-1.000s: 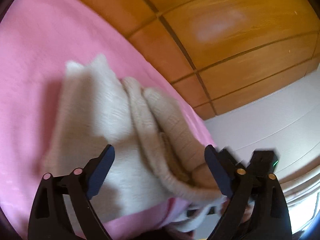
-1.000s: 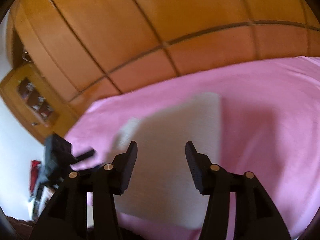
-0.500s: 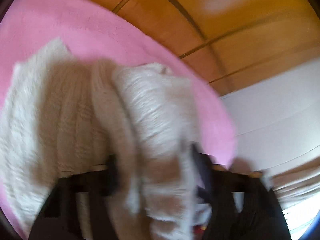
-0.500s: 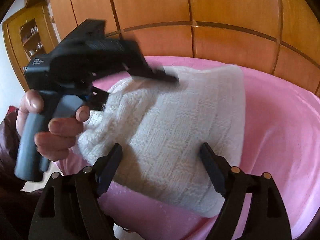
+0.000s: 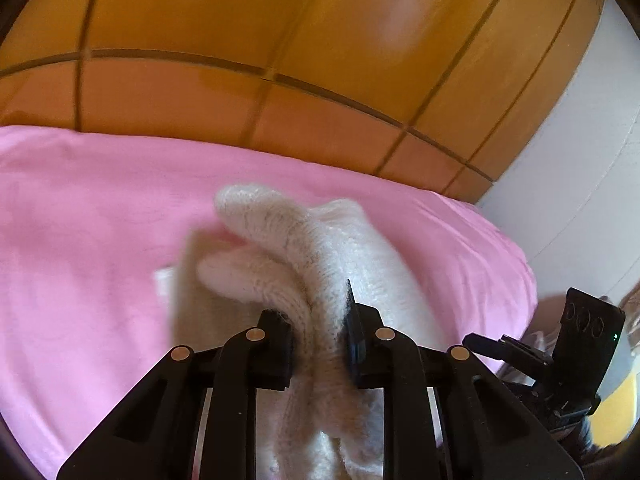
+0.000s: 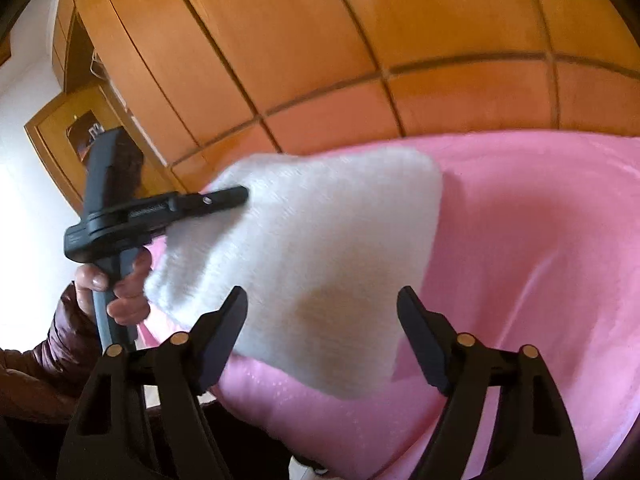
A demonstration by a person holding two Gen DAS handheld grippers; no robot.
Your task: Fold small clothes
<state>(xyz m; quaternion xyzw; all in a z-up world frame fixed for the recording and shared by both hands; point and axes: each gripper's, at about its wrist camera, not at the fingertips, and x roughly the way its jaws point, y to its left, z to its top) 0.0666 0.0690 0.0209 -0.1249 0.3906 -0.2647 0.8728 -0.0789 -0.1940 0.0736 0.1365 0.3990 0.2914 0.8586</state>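
A cream knitted garment [image 6: 320,256] lies folded on the pink bedcover [image 6: 528,248]. My left gripper [image 5: 318,332] is shut on a bunched edge of the knitted garment [image 5: 320,264]; a folded sleeve sticks out ahead of its jaws. In the right wrist view the left gripper [image 6: 224,202] pinches the garment's left edge and lifts it off the cover. My right gripper [image 6: 322,308] is open and empty, just in front of the garment's near edge.
Wooden panelled wardrobe doors [image 5: 280,60] stand behind the bed. A white wall [image 5: 580,160] is at the right in the left wrist view. The bed's near edge drops off at the bottom left in the right wrist view [image 6: 256,412]. Pink bedcover [image 5: 80,220] spreads to the left.
My left gripper has closed on the garment's bunched edge and lifted it. My right gripper has opened wider and stays near the garment's near edge.
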